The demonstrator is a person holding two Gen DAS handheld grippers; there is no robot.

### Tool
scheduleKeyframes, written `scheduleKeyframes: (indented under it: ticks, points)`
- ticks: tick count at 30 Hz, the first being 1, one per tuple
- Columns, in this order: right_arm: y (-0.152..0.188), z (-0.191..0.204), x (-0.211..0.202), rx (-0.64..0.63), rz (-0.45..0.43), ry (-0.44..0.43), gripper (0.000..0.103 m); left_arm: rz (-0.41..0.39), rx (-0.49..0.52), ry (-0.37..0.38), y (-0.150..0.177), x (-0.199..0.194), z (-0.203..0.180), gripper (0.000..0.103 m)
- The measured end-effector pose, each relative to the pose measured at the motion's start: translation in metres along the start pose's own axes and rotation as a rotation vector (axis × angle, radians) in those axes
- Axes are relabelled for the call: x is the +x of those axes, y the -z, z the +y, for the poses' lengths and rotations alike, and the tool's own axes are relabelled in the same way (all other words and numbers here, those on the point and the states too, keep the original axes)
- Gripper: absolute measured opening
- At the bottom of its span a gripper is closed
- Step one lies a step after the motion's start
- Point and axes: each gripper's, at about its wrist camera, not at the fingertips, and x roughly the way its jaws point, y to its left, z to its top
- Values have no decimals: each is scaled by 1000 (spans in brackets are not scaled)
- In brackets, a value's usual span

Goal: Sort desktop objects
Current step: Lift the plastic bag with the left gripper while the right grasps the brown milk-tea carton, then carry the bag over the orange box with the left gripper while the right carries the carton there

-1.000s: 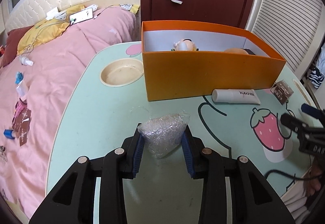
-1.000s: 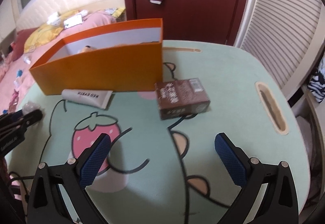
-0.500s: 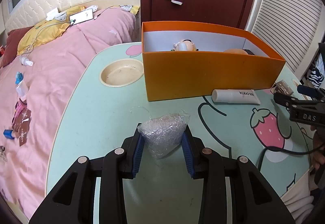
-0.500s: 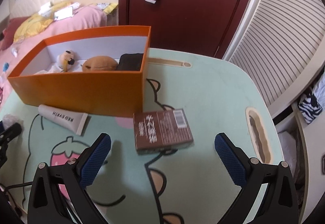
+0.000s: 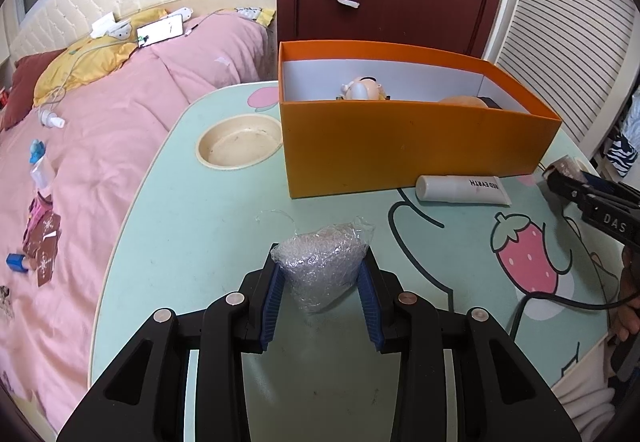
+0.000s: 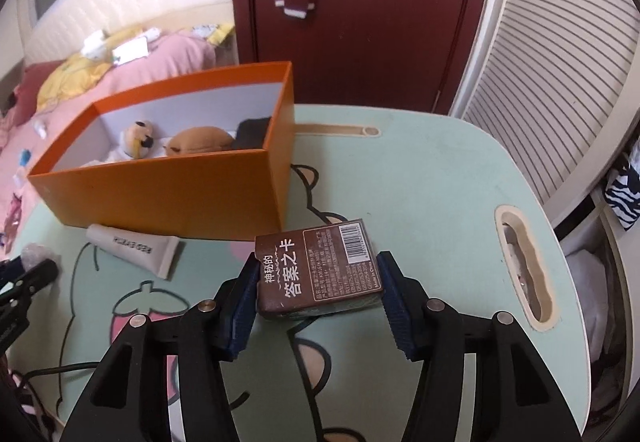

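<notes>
My left gripper (image 5: 322, 284) is shut on a crumpled wad of clear bubble wrap (image 5: 324, 266) just above the green table (image 5: 192, 242). My right gripper (image 6: 318, 296) has closed on a brown card box (image 6: 318, 276), its pads touching both sides. An orange box (image 5: 400, 145) stands at the back of the table; in the right wrist view the orange box (image 6: 172, 189) holds a toy figure (image 6: 138, 139), a brown plush (image 6: 200, 139) and a dark item. A white tube (image 5: 462, 189) lies in front of the box, also in the right wrist view (image 6: 134, 248).
A round cream cup recess (image 5: 240, 145) sits left of the orange box. An oval slot (image 6: 524, 262) is cut in the table's right side. A pink bed (image 5: 100, 129) with scattered small items lies to the left. A dark door (image 6: 360, 1) stands behind.
My right gripper moved forward to the brown card box and closed its fingers on it. My left gripper stayed still, holding the bubble wrap.
</notes>
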Motion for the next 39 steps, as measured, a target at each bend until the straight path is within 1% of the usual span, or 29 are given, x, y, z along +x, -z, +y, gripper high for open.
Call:
scheduleKeyframes:
  ticks: [3, 5, 9, 13, 17, 21, 24, 26, 29, 34, 39]
  points:
    - [-2, 0, -12, 2, -44, -9, 56, 15, -4, 12, -2, -4, 0, 37]
    - [-5, 1, -22, -2, -76, -21, 56, -7, -7, 20, -7, -13, -1, 37]
    - [-16, 4, -37, -5, -125, -47, 56, -79, 2, 39, -28, -36, -2, 37]
    - [-31, 9, -49, -7, -178, -86, 56, -182, 30, 51, -63, -59, -7, 37]
    - [-49, 20, -61, -13, -245, -121, 56, -269, 41, 69, -94, -74, -13, 37]
    - [-65, 31, -69, -14, -307, -156, 56, -330, 33, 72, -114, -77, -18, 37]
    - [-73, 38, -71, -23, -345, -159, 56, -353, 13, 72, -124, -72, -17, 37]
    - [-77, 42, -70, -29, -357, -163, 56, -340, 11, 70, -128, -63, -17, 37]
    - [-82, 45, -61, -28, -344, -175, 56, -308, 6, 71, -130, -48, -18, 37]
    - [-85, 43, -41, -13, -295, -191, 57, -243, 9, 66, -131, -20, -20, 37]
    - [-85, 41, -21, -1, -251, -200, 57, -195, 4, 61, -130, 2, -19, 37]
